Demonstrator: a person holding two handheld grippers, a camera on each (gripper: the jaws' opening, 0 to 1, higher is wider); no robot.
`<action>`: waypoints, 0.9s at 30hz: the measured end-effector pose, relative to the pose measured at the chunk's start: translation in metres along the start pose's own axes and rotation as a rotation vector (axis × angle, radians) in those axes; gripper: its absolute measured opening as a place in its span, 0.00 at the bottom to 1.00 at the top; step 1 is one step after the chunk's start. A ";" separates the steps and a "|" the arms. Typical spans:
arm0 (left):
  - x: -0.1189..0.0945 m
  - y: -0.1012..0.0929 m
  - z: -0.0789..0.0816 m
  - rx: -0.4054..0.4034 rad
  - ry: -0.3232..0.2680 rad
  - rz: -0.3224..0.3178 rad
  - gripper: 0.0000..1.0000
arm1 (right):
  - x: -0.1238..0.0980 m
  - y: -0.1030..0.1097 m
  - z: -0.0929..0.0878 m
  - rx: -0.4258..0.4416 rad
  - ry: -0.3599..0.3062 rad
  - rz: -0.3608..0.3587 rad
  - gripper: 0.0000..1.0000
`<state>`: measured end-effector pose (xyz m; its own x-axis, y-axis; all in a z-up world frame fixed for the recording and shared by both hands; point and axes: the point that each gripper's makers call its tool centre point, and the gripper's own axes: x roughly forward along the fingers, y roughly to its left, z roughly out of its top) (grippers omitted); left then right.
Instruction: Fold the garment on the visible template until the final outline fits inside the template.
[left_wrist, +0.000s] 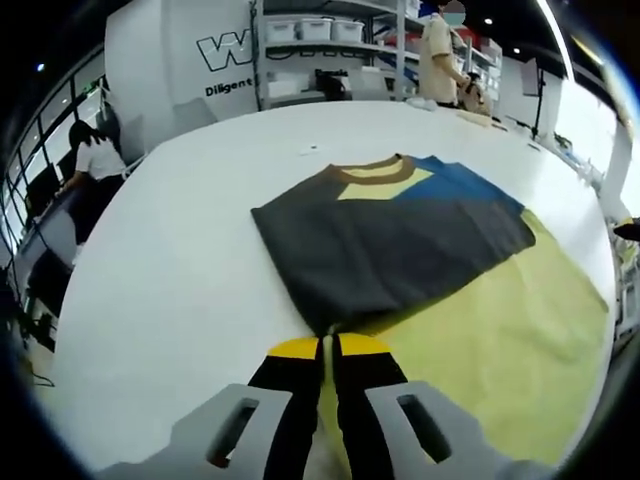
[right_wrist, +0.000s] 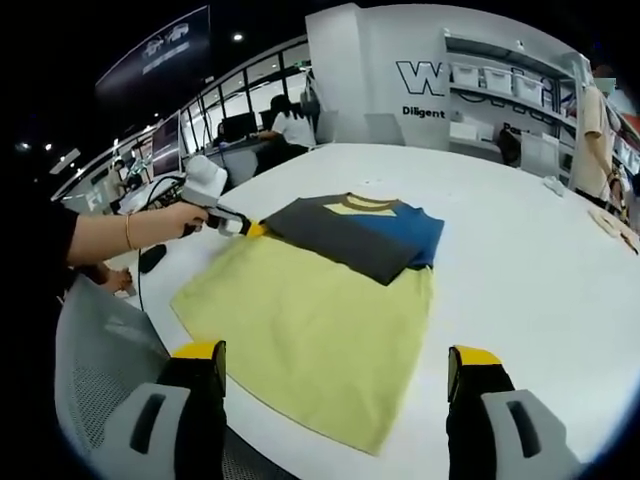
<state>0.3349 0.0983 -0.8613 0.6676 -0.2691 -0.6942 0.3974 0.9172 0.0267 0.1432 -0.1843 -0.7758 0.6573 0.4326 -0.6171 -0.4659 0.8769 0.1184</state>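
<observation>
One garment (left_wrist: 390, 245) lies on the white counter (left_wrist: 180, 280), partly folded: dark grey panel over a blue part, brown collar with a yellow patch inside the neck. It is a two-tone shirt with one visible collar. Beneath it lies one yellow template sheet (left_wrist: 500, 350), flat on the counter. The garment covers the template's far end; the near part of the template is bare.

Left gripper (left_wrist: 328, 347): its two yellow-tipped black fingers are pressed together at the garment's near corner, right where dark cloth meets the template edge. Whether cloth is caught between them cannot be told from the left gripper view. In the right gripper view the same gripper (right_wrist: 252, 229) sits at the garment's left corner, held by one hand (right_wrist: 170, 220) with a bracelet on the wrist.

Right gripper (right_wrist: 338, 360): its two fingers are spread wide, one on each side of the template's (right_wrist: 310, 330) near corner, above it and not touching cloth. The garment (right_wrist: 355, 235) lies well beyond them, at the template's far end.

Beyond the counter (right_wrist: 520, 260): shelving (left_wrist: 330, 50) with white bins, a white wall with dark lettering, one seated person (left_wrist: 92, 165) at desks to the garment's left, one standing person (left_wrist: 440, 55) behind it.
</observation>
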 end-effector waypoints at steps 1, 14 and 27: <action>0.000 0.000 0.000 0.000 0.001 0.001 0.04 | 0.000 0.000 0.000 0.000 0.000 0.000 0.91; -0.002 0.007 -0.002 -0.034 0.008 0.014 0.10 | 0.003 0.000 -0.001 -0.002 0.008 0.003 0.92; -0.012 0.004 0.002 -0.036 -0.031 -0.018 0.51 | 0.002 -0.003 0.004 0.005 -0.023 -0.011 0.99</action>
<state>0.3300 0.1050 -0.8518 0.6797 -0.2943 -0.6718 0.3871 0.9220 -0.0123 0.1489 -0.1853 -0.7744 0.6763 0.4272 -0.6001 -0.4554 0.8828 0.1153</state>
